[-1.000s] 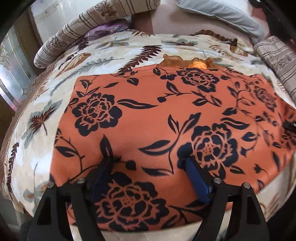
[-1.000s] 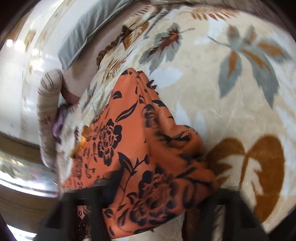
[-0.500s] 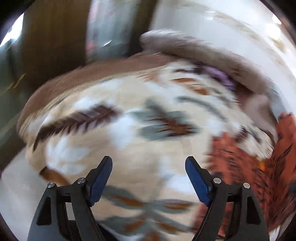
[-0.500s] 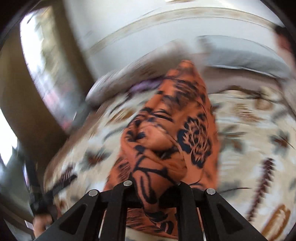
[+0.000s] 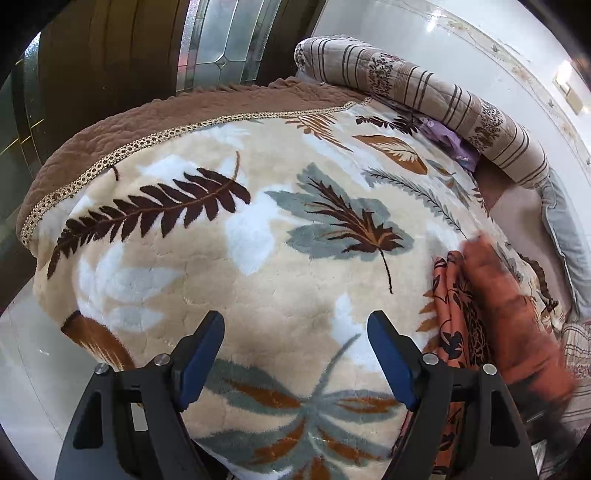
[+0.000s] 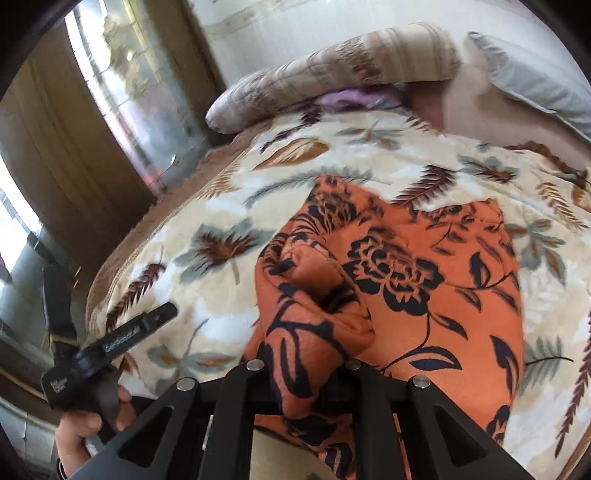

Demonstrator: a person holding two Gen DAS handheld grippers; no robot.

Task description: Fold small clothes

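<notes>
Orange floral garment point(image 6: 424, 280) bunched in right hand-held gripper point(image 6: 299, 369); leaf-patterned blanket point(image 5: 258, 236) beneath.

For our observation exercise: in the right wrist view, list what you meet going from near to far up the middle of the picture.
right gripper → orange floral garment → leaf-patterned blanket → purple cloth → striped rolled quilt → wall

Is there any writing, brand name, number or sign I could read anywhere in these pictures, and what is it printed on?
Light lettering on the black bar of the left gripper, seen from the right camera: too blurred to read.
A small white label lower on that handle, by the hand: too small to read.
The orange flowered garment, leaf-patterned blanket and striped bolster: patterns only, no words.
</notes>
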